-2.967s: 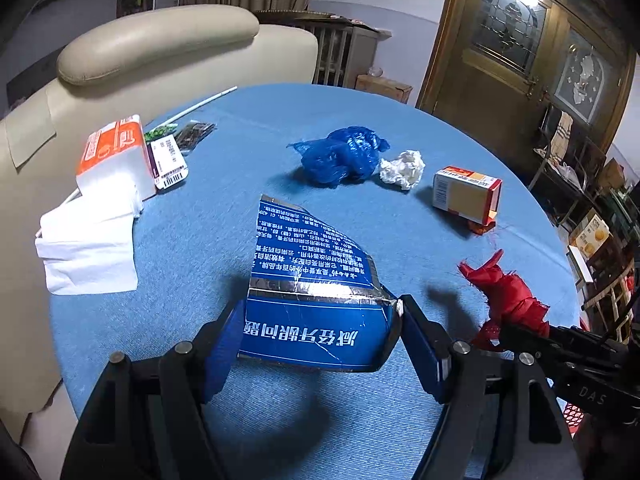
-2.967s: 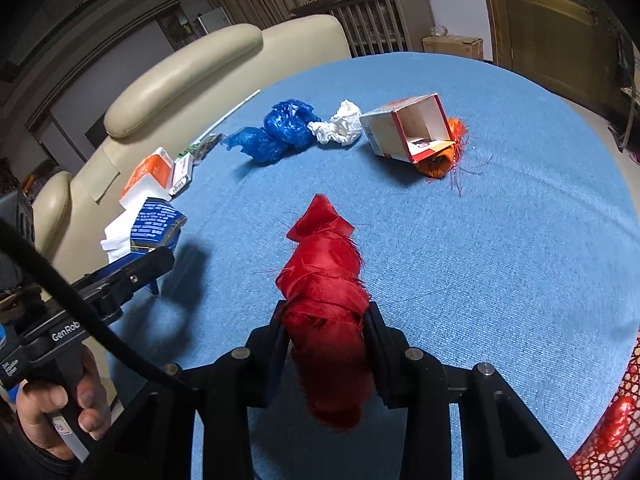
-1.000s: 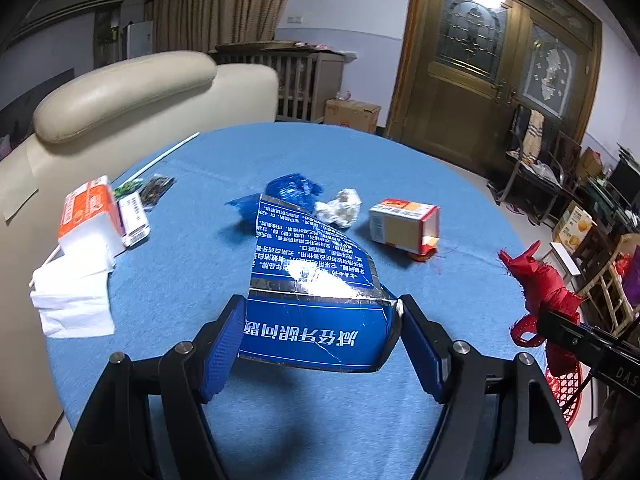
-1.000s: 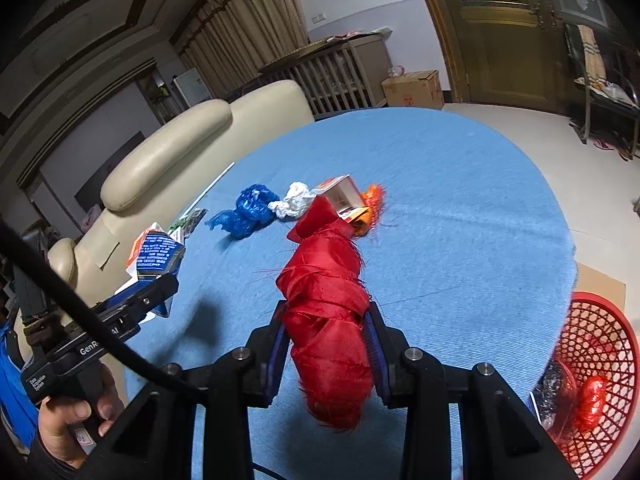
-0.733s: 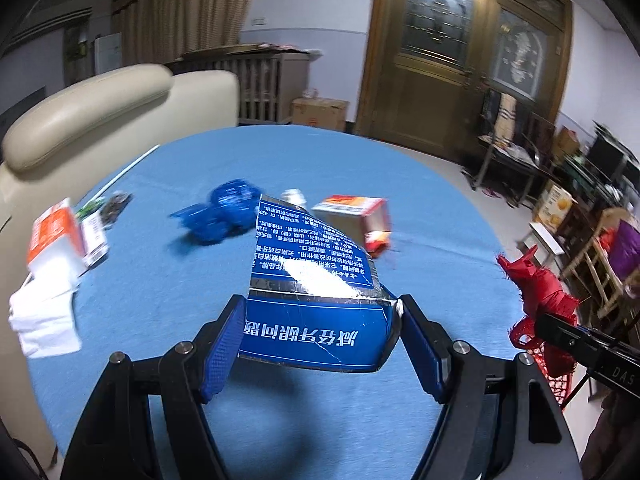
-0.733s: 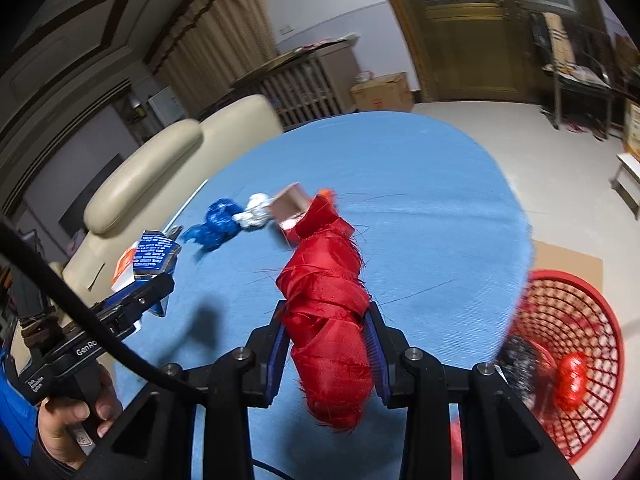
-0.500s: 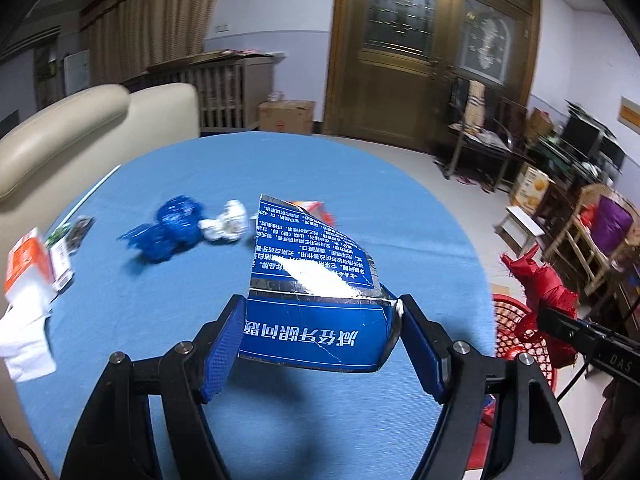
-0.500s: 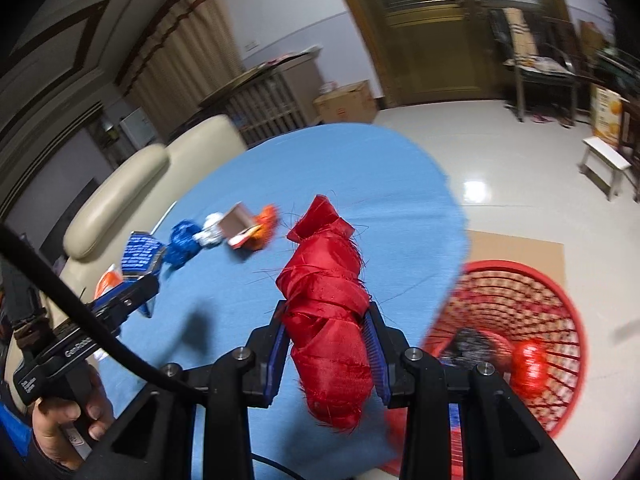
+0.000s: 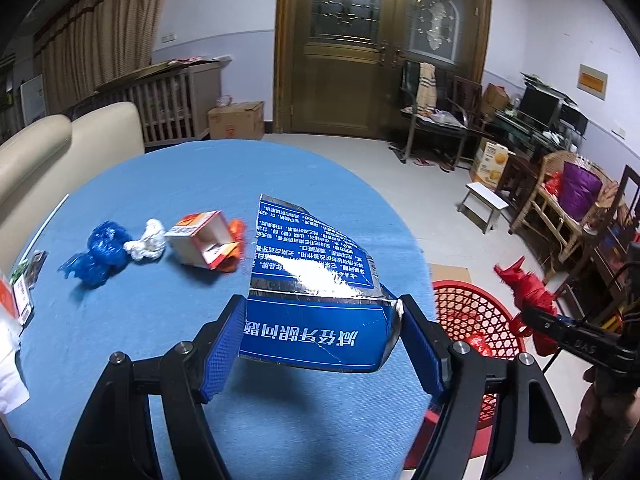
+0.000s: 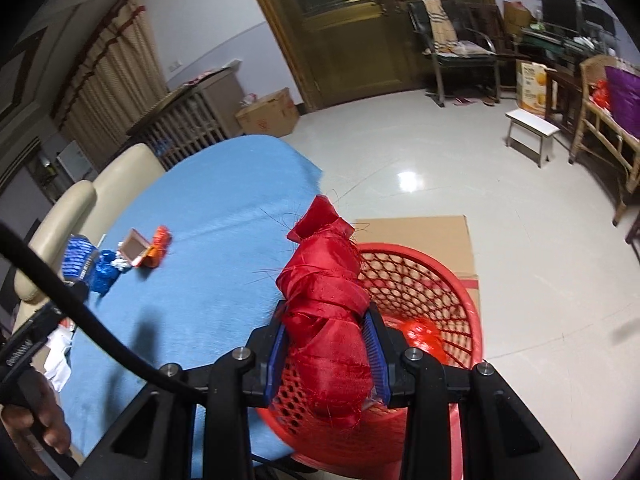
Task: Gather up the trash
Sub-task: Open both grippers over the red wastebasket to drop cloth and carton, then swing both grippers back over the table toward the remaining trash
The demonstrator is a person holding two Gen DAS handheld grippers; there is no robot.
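My left gripper (image 9: 320,340) is shut on a torn blue carton (image 9: 316,300) and holds it above the blue round table (image 9: 160,320), near its right edge. My right gripper (image 10: 328,344) is shut on a red cloth wad (image 10: 326,320) and holds it over the red mesh basket (image 10: 432,276) on the floor beside the table. The basket also shows in the left wrist view (image 9: 468,312), with the red wad (image 9: 528,296) above its right rim. Red trash (image 10: 420,336) lies inside the basket.
On the table lie a blue plastic bag (image 9: 100,252), a white paper wad (image 9: 146,240), an open orange-and-white box (image 9: 200,240) and white tissues (image 9: 8,368) at the left edge. A cream sofa (image 9: 48,152) stands behind the table. Cardboard (image 10: 432,232) lies under the basket. A stool (image 10: 532,128) and chairs stand at the right.
Both grippers have swung to the right with their loads, from over the table towards its right edge. The right gripper with the red wad is now over the red basket.
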